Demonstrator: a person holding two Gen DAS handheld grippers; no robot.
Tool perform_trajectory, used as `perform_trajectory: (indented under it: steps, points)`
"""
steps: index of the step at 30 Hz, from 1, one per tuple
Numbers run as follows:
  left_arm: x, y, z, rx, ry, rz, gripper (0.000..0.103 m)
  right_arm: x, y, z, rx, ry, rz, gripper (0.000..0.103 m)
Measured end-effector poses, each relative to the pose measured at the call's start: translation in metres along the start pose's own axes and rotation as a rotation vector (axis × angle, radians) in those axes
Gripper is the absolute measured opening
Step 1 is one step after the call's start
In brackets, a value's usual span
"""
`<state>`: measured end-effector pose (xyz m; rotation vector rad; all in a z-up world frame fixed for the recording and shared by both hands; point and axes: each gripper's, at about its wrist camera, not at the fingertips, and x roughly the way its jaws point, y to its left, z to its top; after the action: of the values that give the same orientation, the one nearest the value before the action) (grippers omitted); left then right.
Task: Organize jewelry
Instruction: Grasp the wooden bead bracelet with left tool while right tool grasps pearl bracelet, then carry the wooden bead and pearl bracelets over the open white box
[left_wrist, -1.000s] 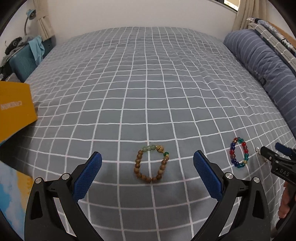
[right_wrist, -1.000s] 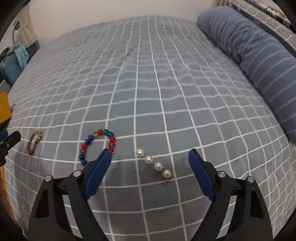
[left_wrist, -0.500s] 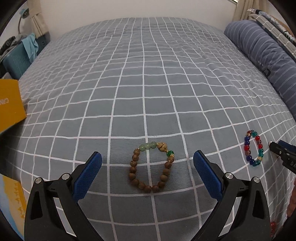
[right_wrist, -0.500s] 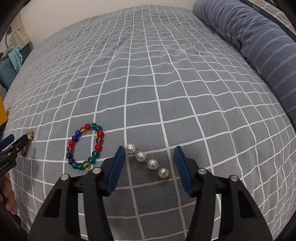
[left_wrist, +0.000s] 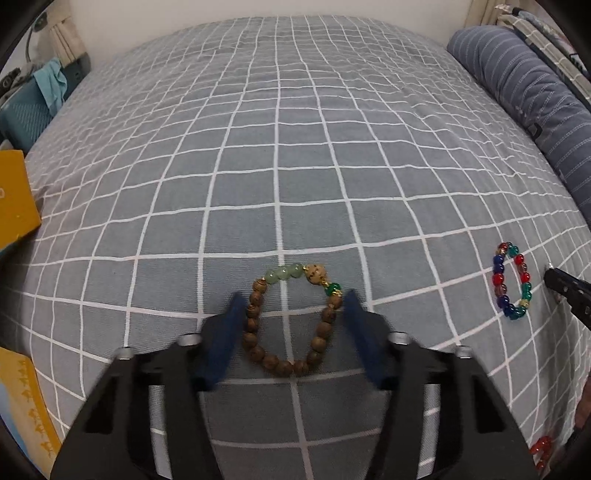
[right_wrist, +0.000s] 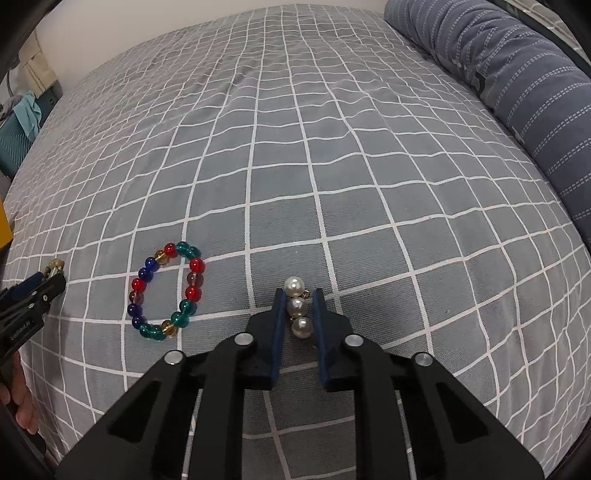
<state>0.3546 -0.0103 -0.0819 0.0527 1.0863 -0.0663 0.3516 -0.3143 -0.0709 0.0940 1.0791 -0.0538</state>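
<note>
Both grippers closed in | left gripper (left_wrist: 293, 314) narrowing around wooden bracelet (left_wrist: 291, 317) | right gripper (right_wrist: 299, 310) clamps pearl string (right_wrist: 298, 312) | bracelets: 2

Black angular gripper (right_wrist: 298, 310) frames; blue pads (left_wrist: 225, 343); silver screws; 2 fingers each.

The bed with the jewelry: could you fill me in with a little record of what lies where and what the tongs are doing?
surface: grey checked bedspread
left tongs: jaws just closing around wooden bead bracelet, pads at its sides
right tongs: shut on pearl strand
between them: colourful glass bead bracelet, lying untouched
far edge: striped blue pillow
</note>
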Motion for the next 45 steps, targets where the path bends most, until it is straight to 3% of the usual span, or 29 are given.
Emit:
perform_trajectory:
  steps: [2,6,21,45]
  points:
    - [0.0,0.0,0.0,-0.009,0.007,-0.007,0.016,0.0,-0.001,0.0,0.008,-0.001,0.005,0.012]
    - [-0.004,0.003,-0.002,-0.023,0.01,-0.024,0.008,-0.003,0.001,0.0,0.011,-0.006,0.002,0.012]
    - [-0.027,-0.001,-0.007,-0.018,-0.032,-0.043,0.007,-0.02,0.004,0.002,0.024,-0.049,0.015,0.012]
    - [-0.1,-0.013,-0.025,-0.002,-0.138,-0.039,0.007,-0.061,0.013,-0.017,0.02,-0.095,0.042,0.012]
